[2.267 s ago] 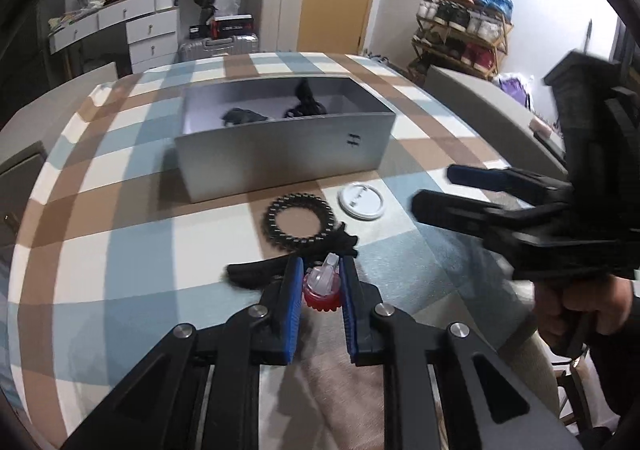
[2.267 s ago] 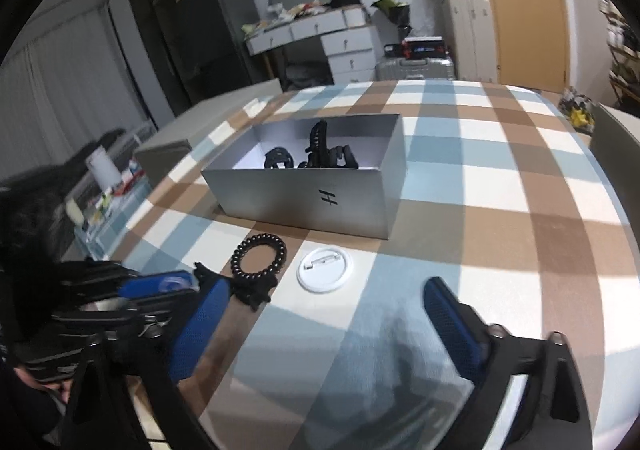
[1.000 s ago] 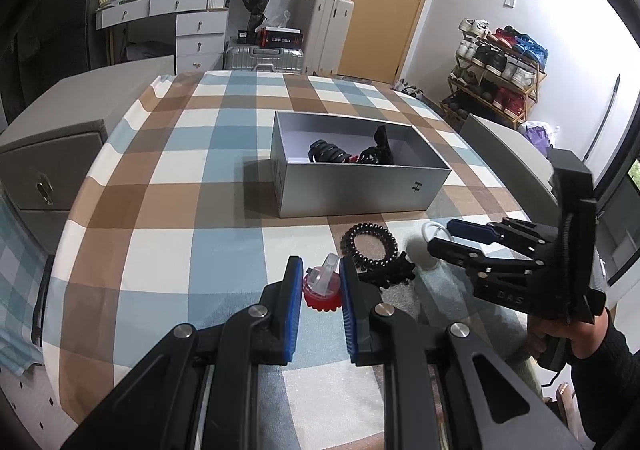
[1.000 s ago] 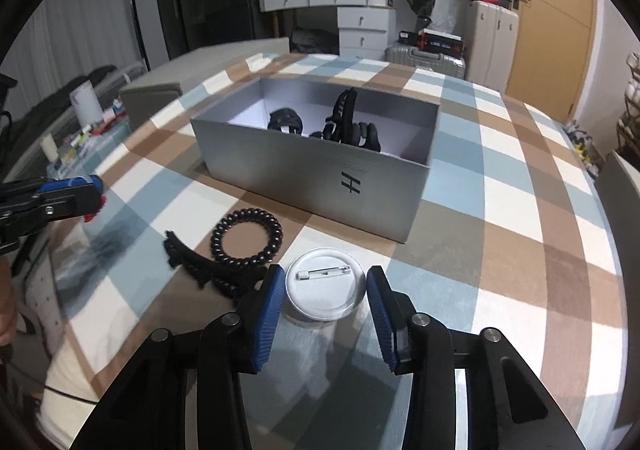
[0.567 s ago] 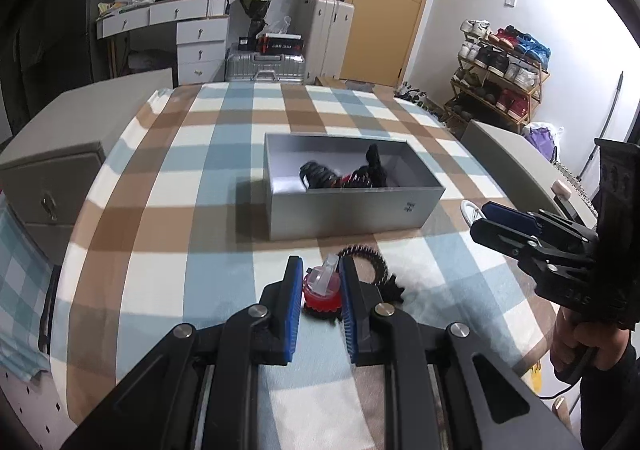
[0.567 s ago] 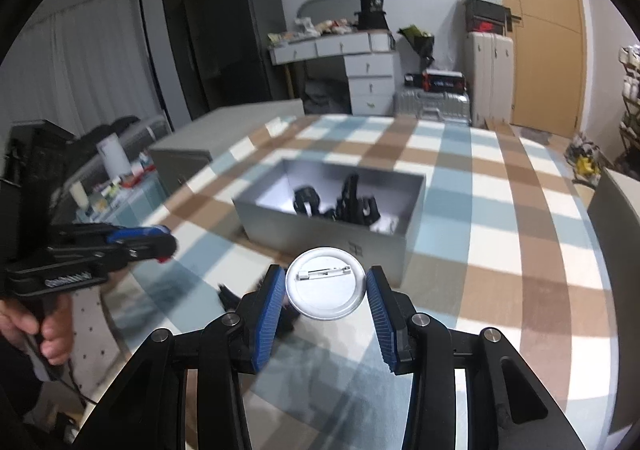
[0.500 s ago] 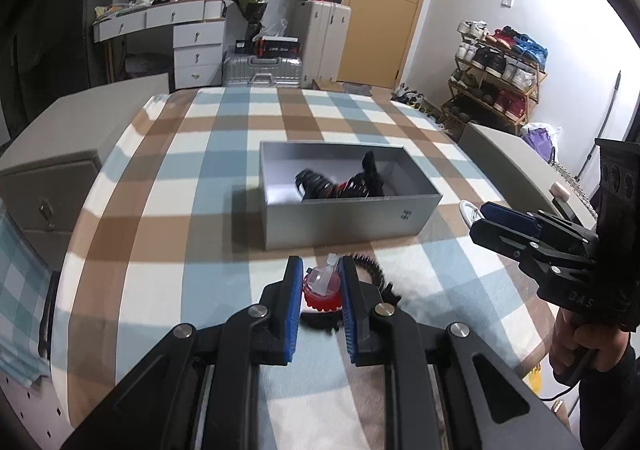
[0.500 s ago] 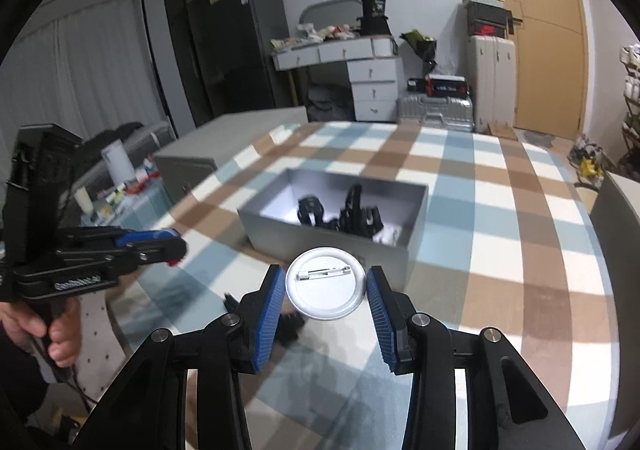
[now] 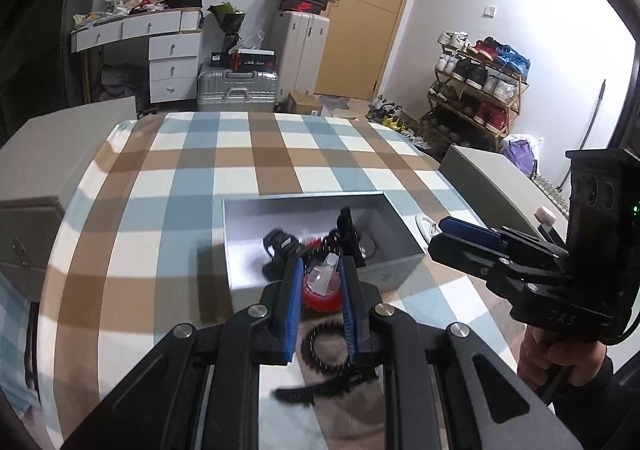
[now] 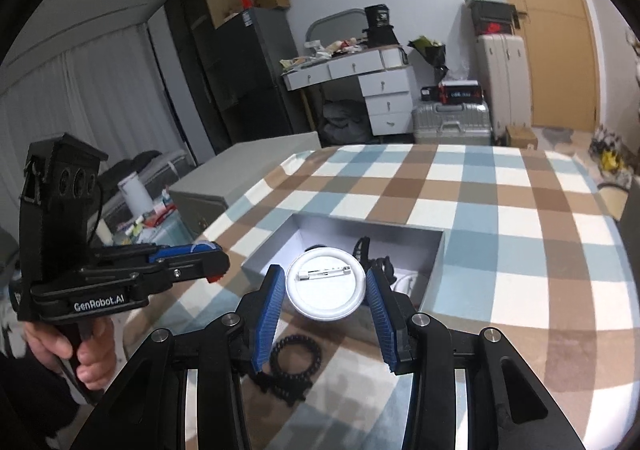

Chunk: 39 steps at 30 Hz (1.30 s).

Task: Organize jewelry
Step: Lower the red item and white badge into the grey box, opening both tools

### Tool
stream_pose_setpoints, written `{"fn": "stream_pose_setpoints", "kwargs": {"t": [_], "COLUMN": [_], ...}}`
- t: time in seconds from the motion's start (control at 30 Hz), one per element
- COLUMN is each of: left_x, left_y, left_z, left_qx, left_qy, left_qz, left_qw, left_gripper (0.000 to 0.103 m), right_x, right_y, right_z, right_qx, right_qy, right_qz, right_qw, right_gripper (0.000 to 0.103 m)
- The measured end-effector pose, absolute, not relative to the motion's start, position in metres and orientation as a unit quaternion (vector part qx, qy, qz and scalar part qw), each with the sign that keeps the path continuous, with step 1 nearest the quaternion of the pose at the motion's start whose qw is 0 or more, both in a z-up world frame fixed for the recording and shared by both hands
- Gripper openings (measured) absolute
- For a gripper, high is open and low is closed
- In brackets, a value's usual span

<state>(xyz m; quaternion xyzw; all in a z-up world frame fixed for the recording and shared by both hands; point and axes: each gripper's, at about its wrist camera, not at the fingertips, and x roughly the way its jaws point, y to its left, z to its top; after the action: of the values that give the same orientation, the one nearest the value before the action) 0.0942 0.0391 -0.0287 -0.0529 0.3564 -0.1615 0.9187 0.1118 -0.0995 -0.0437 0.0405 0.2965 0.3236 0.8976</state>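
Both grippers now ride clear of the checked table with their loads; a moment back the white pin badge lay flat on the cloth between open pads of the right gripper, and the grey box sat farther ahead of the left gripper.

Right gripper: pads clamped on the badge's rim at opposite edges, back side up, safety pin showing. Badge hangs over the near wall of the box, as seen from the right wrist. Judged light, stiff, with a smooth curved rim likely to slip or pivot; an edge pinch across the full width looks the only hold.

Left gripper: jaws narrow, gripping a small red ridged piece with a clear top. What it is I cannot tell. Probably light hard plastic; the ridged base gives the pads some purchase. It sits just short of the box's near wall, with the black jumble inside beyond it.

Left on the cloth, below and behind both sets of fingertips: black coil hair tie and black hair claw, touching. The tie looks springy, the claw rigid with teeth.

Pose: both tools tilt downward toward the box, held by pistol handles; left hand low at the edge of the right-wrist view, right hand likewise in the left-wrist view.
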Motion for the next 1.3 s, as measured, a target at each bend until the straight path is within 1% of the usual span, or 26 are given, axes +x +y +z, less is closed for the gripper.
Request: {"fn": "stream_pose_setpoints", "kwargs": {"t": [0.47,0.9,1.1,1.13,1.17,1.2,1.23,1.27,1.3], "left_x": [0.146,0.167,0.173,0.173,0.174,0.174,0.174,0.172,0.171], "left_y": [0.021,0.011,0.007,0.007,0.007,0.007,0.009,0.011,0.014], "left_z": [-0.033,-0.050,-0.056,-0.057,-0.057,-0.057,-0.056,-0.055,-0.054], "left_qx": [-0.050,-0.056,-0.051,-0.048,-0.045,-0.045,-0.047,-0.051,-0.056], "left_qy": [0.367,0.395,0.411,0.411,0.412,0.414,0.416,0.414,0.409], "left_qz": [-0.190,-0.194,-0.194,-0.188,-0.185,-0.181,-0.179,-0.177,-0.172], "left_qw": [0.909,0.896,0.889,0.891,0.891,0.891,0.890,0.891,0.894], "left_gripper": [0.013,0.013,0.014,0.014,0.020,0.027,0.052,0.069,0.070], "right_x": [0.158,0.187,0.191,0.191,0.192,0.191,0.190,0.188,0.186], "right_y": [-0.115,-0.111,-0.111,-0.110,-0.110,-0.111,-0.112,-0.112,-0.113], "right_z": [-0.042,-0.071,-0.077,-0.078,-0.079,-0.078,-0.077,-0.076,-0.073], "right_qx": [0.076,0.084,0.090,0.092,0.097,0.108,0.112,0.113,0.112], "right_qy": [0.291,0.329,0.332,0.335,0.335,0.334,0.332,0.328,0.321], "right_qz": [0.305,0.298,0.299,0.300,0.308,0.322,0.324,0.321,0.317], "right_qw": [0.903,0.892,0.890,0.888,0.885,0.879,0.879,0.881,0.885], "right_gripper": [0.041,0.042,0.044,0.047,0.052,0.060,0.065,0.067,0.072]}}
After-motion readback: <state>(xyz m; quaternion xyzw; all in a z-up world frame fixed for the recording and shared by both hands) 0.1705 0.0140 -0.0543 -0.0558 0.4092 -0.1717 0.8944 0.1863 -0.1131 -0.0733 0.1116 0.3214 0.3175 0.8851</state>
